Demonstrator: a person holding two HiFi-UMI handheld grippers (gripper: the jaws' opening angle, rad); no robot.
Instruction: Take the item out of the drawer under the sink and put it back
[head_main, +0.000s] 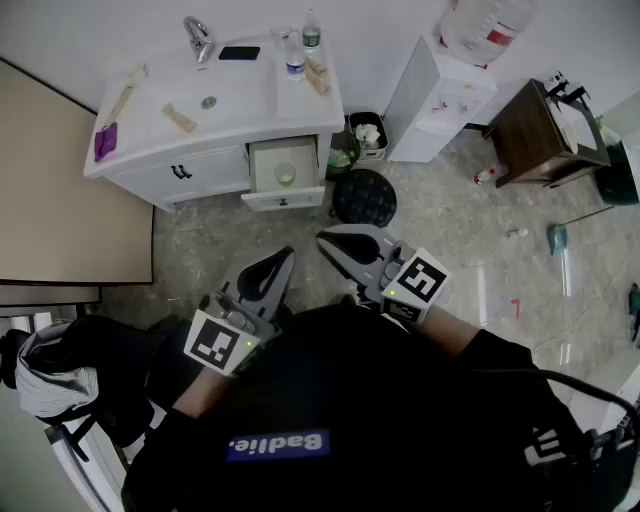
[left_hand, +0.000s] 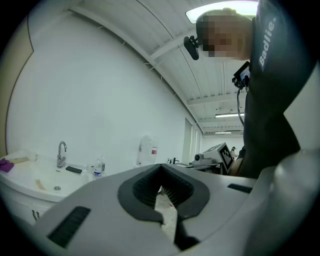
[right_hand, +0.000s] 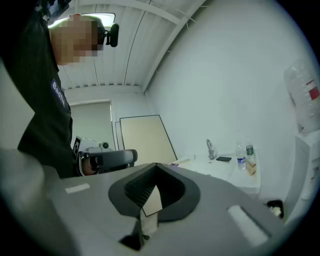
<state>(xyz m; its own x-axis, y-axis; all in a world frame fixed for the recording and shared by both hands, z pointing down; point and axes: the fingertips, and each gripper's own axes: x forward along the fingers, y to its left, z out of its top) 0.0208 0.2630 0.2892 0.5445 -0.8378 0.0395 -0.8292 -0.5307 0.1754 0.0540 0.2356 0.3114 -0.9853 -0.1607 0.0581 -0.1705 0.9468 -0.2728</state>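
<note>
**Two grippers shut and empty; item (head_main: 285, 175) lies in the open drawer (head_main: 284, 190) ahead**

1. Grippers. I hold the left gripper (head_main: 272, 272) and the right gripper (head_main: 345, 250) level and close to my body. Each gripper's own view shows its jaws closed together with nothing between them.

2. Governing relation. The item is small, round and pale, with no long axis that I can make out. It sits inside the drawer, which is pulled out toward me from the vanity (head_main: 190, 165), below and to the right of the sink (head_main: 205, 100). It lies straight ahead of both grippers and well apart from them. I judge neither gripper clearly nearer, though the left one points more directly at it.

3. Surface. The white countertop carries a faucet (head_main: 198, 38), a phone (head_main: 239, 53) and bottles (head_main: 294, 55).

4. Room. A black stool (head_main: 364, 197) stands just beside the drawer's right side, which I judge could obstruct the right gripper's approach. The floor (head_main: 450, 230) is pale marbled tile. A water dispenser (head_main: 435, 95) and a brown table (head_main: 540, 135) stand further right.
</note>
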